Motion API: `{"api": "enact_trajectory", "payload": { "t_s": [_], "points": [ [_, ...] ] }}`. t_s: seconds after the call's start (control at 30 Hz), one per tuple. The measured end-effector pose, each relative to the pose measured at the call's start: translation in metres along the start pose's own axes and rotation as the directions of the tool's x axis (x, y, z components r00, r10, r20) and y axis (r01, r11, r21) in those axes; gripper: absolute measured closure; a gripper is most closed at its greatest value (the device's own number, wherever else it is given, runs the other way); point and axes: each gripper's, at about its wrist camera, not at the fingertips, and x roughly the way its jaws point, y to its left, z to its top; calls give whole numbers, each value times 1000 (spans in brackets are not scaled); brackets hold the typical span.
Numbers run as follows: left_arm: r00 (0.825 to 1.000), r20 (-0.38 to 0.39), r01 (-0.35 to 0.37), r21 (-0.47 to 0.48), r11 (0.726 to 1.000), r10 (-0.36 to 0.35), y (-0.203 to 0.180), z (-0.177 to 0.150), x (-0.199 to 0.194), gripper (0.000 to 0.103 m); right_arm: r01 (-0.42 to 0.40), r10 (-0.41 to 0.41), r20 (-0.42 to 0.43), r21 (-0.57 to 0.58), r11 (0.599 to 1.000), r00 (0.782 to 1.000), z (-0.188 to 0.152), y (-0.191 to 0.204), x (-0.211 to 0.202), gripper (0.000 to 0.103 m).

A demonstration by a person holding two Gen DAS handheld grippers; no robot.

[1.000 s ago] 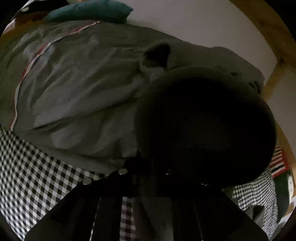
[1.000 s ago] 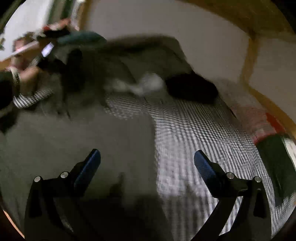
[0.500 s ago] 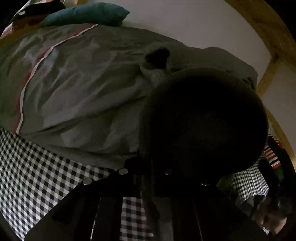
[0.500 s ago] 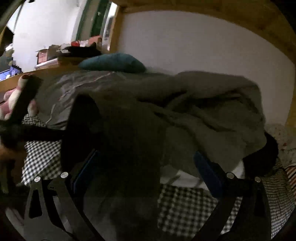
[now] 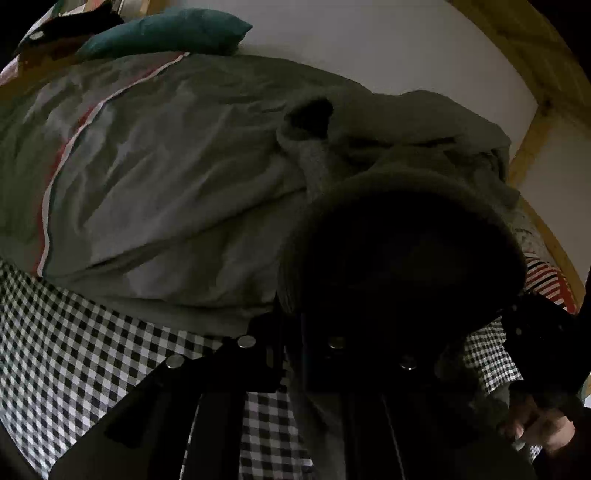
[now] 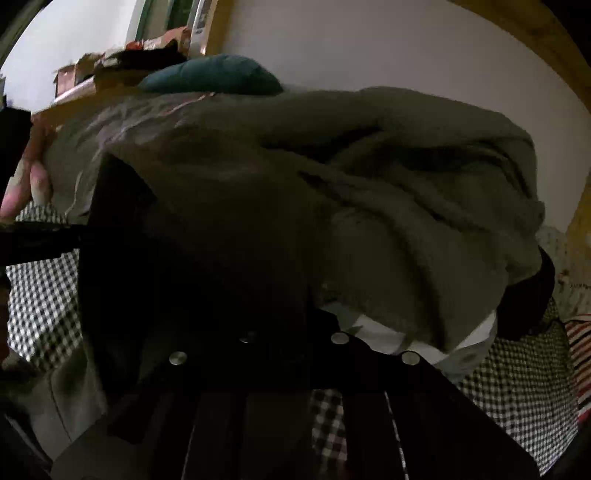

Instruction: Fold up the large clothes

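Fleece fills both views: a thick, nubbly grey-green garment (image 5: 406, 147) lies heaped on a bed whose sheet (image 5: 66, 354) is a crisp black-and-white gingham. From the left wrist camera, the left gripper (image 5: 306, 354) has its dark jaws pressed together on a ribbed hem of that garment, and the hem bulges up just in front of the lens as a dark rounded hollow. Behind it spreads a smooth, creased grey duvet (image 5: 147, 177) with a thin red and white stripe, and a plump teal pillow (image 5: 166, 33) rests against the plain white wall. At the lower right edge, a hand (image 5: 543, 428) grips the dark body of the other tool. From the right wrist camera, the right gripper (image 6: 291, 343) has just been closing and now pinches a fold of the same fleece, which rises over it in soft, heavy rolls. A flat white cloth (image 6: 424, 341) peeks out from under the heap, with a dark rounded lump (image 6: 528, 299) beside it. Gingham shows on both sides, and a wooden bed frame (image 6: 528, 33) curves overhead.
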Motion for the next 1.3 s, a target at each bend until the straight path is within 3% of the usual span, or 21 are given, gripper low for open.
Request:
{"api": "enact_trajectory", "payload": {
  "t_s": [0.23,0.43,0.57,0.77,1.07,1.2,1.3],
  "points": [
    [997,79,-29,82,996,22,-28,-2,-50,97,-32,29,54,53,998,998,11,-11,-42,95],
    [989,146,-47,158,986,24,-58,-26,-102,97,-46,37,106,86,995,994,-6,-17,-93,95],
    [980,191,-116,274,955,64,-89,-63,-132,97,-62,43,135,140,988,990,-26,-24,-125,95],
    [985,173,-59,260,964,14,-102,-104,-166,97,-109,75,176,192,975,981,-62,-27,-181,95],
    [996,86,-39,302,953,13,-117,-191,-189,97,-167,153,93,177,970,984,-129,-5,-214,95],
    [996,83,-44,331,942,17,-119,-230,-212,97,-158,141,101,182,971,985,-168,2,-244,95],
    [997,66,-51,342,938,30,-114,-258,-219,97,-135,128,71,120,984,989,-203,17,-256,95]
  ]
}}
